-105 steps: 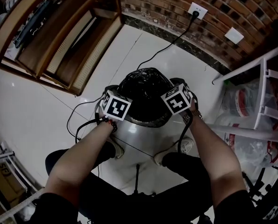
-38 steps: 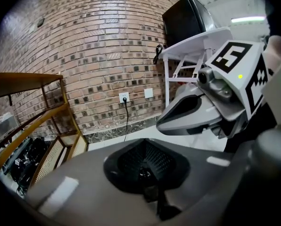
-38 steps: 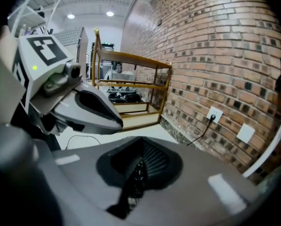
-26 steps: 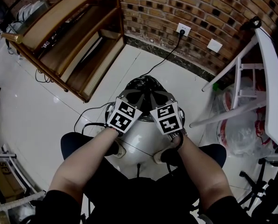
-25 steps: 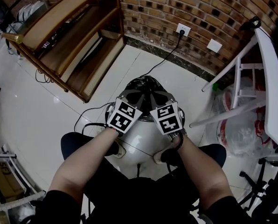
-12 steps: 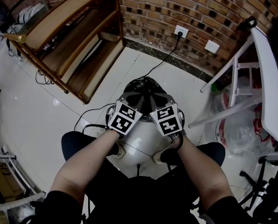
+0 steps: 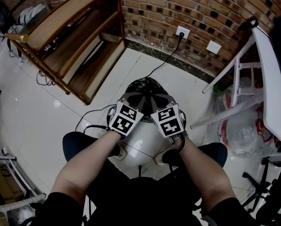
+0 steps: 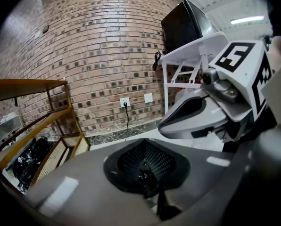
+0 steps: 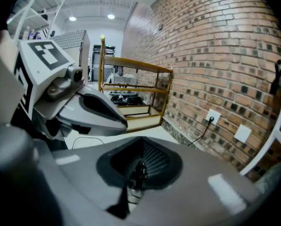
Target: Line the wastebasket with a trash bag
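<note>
Wastebasket (image 7: pixel 141 136) dead centre of the head view, a pale round body standing on the glossy white floor (image 7: pixel 60 105). The black trash bag (image 7: pixel 148 85) is already showing in its mouth, film bunched over the far rim.

Both tools sit side by side over the near rim, the left gripper (image 7: pixel 135 98) and the right gripper (image 7: pixel 162 99), with their marker cubes (image 7: pixel 125 117) tipped up towards the camera. In the left gripper view the jaws are pressed fully together, dark ribbed pads (image 8: pixel 128 163) meeting in a V, and the right gripper view shows the same. A glint of shiny black sits at each closing line. I can't tell whether that's a nip of bag film or just the bag lying beyond.

My read is that we're late in the job, seating the bag's hem around the rim. The next move, I'd say, calls for drawing the film outward and down over the near edge, then parting the jaws to let it settle without dragging it back off.

Nothing here can be read. The cubes carry only black-and-white square patterns, and I see no brand on basket or bag. At the upper centre, on the brick wall (image 7: pixel 192 6), the wall socket (image 7: pixel 181 31) is blank, with a black cord (image 7: pixel 166 54) plugged in.
</note>
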`<state>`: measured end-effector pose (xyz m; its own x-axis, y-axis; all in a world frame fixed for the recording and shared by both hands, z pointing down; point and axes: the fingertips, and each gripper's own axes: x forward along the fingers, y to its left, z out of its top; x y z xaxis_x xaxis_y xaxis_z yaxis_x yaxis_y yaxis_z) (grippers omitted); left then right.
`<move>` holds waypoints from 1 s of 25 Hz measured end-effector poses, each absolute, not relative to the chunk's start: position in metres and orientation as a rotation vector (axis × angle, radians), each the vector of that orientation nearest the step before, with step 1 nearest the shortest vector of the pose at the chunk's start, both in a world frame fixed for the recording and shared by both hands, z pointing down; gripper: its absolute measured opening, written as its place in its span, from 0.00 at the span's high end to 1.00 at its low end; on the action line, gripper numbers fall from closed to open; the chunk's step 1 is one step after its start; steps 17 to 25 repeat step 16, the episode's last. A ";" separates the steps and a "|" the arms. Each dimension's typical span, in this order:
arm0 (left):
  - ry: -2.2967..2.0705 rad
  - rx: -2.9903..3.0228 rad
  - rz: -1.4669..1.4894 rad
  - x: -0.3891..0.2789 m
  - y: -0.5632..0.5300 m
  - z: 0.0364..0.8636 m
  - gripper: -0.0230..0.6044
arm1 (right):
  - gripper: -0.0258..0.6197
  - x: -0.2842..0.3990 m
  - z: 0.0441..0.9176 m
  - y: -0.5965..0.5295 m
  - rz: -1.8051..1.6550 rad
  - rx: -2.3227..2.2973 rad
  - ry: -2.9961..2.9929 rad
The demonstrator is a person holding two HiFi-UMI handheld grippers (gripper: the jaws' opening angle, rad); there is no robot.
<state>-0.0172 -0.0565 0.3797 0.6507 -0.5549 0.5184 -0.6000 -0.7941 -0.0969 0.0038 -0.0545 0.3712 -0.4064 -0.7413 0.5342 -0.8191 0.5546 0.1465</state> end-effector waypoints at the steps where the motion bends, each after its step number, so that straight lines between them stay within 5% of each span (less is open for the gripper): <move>1: -0.973 2.779 0.833 -0.017 -0.056 0.379 0.96 | 0.96 0.004 0.371 -0.054 0.178 1.247 -2.235; 25: -0.977 2.787 0.841 -0.017 -0.056 0.377 0.96 | 0.96 0.003 0.373 -0.053 0.192 1.255 -2.250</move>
